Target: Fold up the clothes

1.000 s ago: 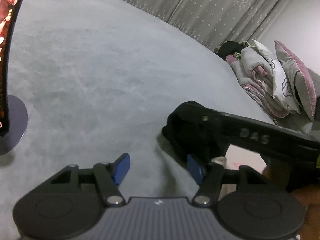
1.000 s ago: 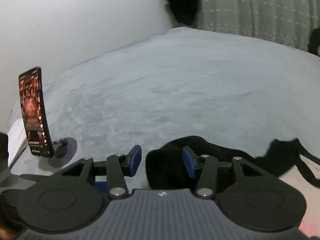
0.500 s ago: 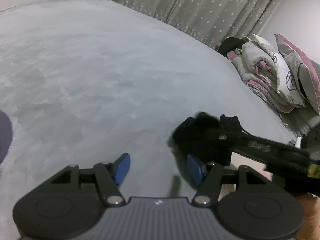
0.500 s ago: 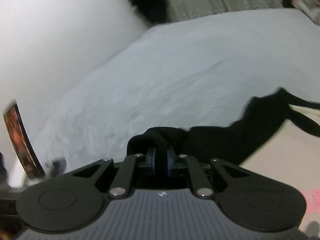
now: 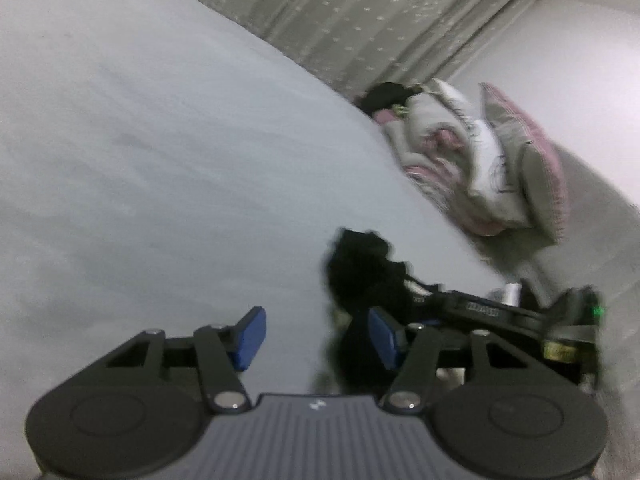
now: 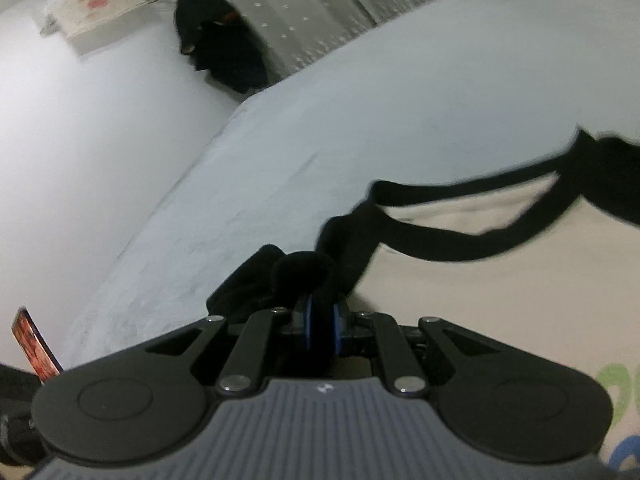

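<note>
Currently right tongs clamped on black sleeve, left tongs spread apart, grey bedspread beneath.

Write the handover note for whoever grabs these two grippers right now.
Right gripper: shut on the black sleeve of the cream shirt, sleeve bunched up off the grey bedspread.
Left gripper: open, holding nothing, low over the bedspread just left of the same black sleeve.
Shirt: cream body with black neck trim lies spread on the bed to the right of the right gripper.
Done: sleeve gripped. No fold visible yet.
Left: probably carry the sleeve across the body, do the other side, then fold the body. Phone on stand sits at the bed's left edge; keep clear.
</note>
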A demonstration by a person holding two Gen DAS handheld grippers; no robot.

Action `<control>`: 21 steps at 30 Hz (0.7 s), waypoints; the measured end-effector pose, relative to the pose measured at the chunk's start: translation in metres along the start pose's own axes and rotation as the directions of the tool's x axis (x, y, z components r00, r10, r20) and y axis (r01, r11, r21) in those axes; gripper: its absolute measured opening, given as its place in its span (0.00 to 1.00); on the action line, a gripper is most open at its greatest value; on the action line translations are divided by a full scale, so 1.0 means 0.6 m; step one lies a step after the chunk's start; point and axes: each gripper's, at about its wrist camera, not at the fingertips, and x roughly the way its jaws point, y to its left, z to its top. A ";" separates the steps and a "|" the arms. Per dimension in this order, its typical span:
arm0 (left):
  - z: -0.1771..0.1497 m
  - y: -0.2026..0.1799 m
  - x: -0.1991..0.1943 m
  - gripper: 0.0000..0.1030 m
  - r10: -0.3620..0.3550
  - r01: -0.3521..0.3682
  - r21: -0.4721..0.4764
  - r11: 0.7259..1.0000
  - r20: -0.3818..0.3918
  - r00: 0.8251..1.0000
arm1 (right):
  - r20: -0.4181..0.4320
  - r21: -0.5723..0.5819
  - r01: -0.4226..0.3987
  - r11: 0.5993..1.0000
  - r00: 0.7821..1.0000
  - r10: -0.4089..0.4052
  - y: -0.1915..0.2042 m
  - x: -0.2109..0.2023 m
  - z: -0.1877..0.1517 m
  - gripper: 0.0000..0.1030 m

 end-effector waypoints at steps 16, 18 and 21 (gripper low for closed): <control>-0.015 -0.032 -0.004 0.10 -0.009 0.017 -0.069 0.997 0.112 0.994 | -0.015 0.120 -0.138 0.983 0.990 0.141 -0.031 -0.009 0.006 0.13; -0.012 -0.035 -0.013 0.07 0.016 -0.009 -0.050 0.999 0.124 0.992 | -0.015 0.109 -0.144 0.984 0.989 0.147 -0.026 -0.009 0.005 0.15; -0.005 -0.032 -0.023 0.07 0.042 -0.037 -0.040 0.999 0.134 0.990 | -0.008 0.103 -0.158 0.982 0.987 0.160 -0.024 -0.011 0.005 0.17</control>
